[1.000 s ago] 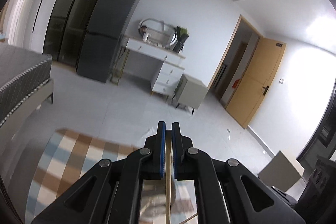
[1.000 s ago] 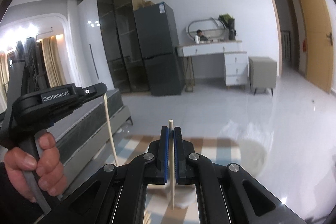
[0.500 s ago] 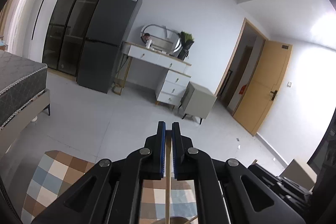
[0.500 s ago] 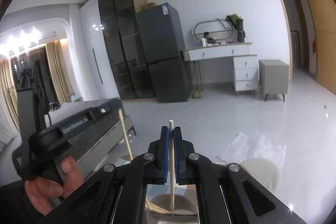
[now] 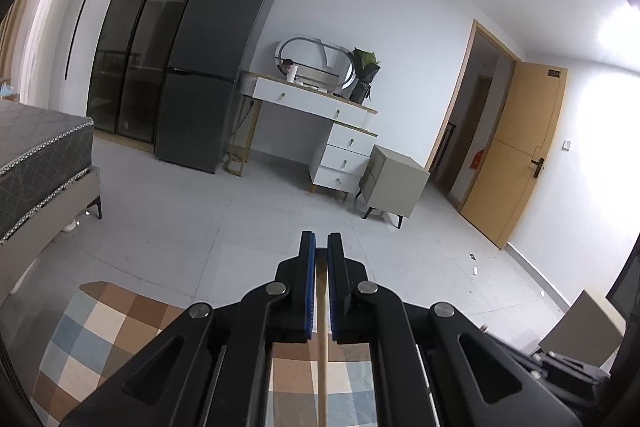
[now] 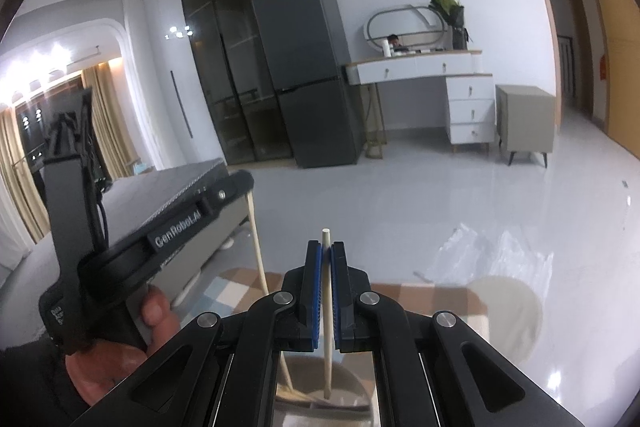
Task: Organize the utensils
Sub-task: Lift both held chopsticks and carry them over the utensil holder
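Chopsticks sit in both of our grippers, one each. We see the right gripper (image 6: 326,251) clamped on a pale chopstick (image 6: 327,311) that pokes up just past its blue pads (image 6: 316,291) and hangs down below them. To its left, a hand (image 6: 120,347) carries the left gripper (image 5: 321,241), likewise closed on a chopstick (image 5: 322,359) running down under its jaws. Beneath both lies a checked rug (image 5: 92,339); ahead stands a dark fridge (image 6: 308,71).
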A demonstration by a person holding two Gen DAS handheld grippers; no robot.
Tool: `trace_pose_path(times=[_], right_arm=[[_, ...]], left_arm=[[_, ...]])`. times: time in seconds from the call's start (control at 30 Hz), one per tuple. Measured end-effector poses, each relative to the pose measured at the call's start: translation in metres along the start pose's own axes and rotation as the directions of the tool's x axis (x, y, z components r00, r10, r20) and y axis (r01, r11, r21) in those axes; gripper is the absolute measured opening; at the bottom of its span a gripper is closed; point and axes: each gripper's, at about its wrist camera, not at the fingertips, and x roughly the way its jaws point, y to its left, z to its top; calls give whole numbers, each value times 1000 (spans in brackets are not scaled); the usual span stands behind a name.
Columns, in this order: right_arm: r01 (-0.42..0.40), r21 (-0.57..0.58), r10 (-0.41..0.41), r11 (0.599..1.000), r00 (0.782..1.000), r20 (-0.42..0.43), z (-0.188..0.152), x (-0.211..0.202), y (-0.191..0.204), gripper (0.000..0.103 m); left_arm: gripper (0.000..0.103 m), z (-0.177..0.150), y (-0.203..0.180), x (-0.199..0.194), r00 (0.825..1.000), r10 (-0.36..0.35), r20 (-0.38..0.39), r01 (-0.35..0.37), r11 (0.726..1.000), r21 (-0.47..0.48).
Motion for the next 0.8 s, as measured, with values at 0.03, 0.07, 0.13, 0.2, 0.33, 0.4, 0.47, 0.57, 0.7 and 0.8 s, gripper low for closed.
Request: trace_pose_path(times=[0.03, 0.07, 0.13, 0.2, 0.33, 0.4, 0.47, 0.57, 0.7, 0.8], right_arm=[[-1, 5, 1, 1000, 1000, -8, -3, 1, 0, 4], [-2, 9, 2, 1000, 1000, -14, -6, 1, 0, 4], [1, 12, -1, 1000, 1000, -18, -9, 1, -1, 4], [1, 22, 0, 1000, 1000, -20, -12, 0, -2, 4], [7, 27, -6, 1000, 999, -31, -13, -2, -4, 4], [7, 28, -6, 1000, 999, -31, -13, -5, -3, 4], [-2, 31, 4, 1000, 999, -45, -12, -1, -5, 4], [-7, 12, 7, 1000, 998, -61, -14, 0, 0, 4], [-9, -14, 8, 1000, 997, -71, -16, 0, 5, 4], [-14, -13, 13, 1000, 997, -76, -20, -1, 7, 4]], left_arm=[[1, -1, -1, -2, 1000, 3, -1, -3, 1000, 3], [1, -1, -1, -2, 1000, 8, 0, -8, 1000, 3], [1, -1, -3, -4, 1000, 14, 2, -14, 1000, 5], [1, -1, -4, -8, 1000, 15, 5, -16, 1000, 14], [1, 0, -6, -12, 1000, 20, 5, -20, 1000, 19], [1, 1, -8, -12, 1000, 17, 0, -17, 1000, 25], [1, 1, -8, -15, 1000, 16, -3, -16, 999, 30], [1, 3, -7, -17, 1000, 9, -15, -9, 1000, 25], [1, 6, -7, -22, 999, -13, -33, 14, 999, 35], [1, 7, -7, -28, 998, -39, -57, 41, 998, 44]])
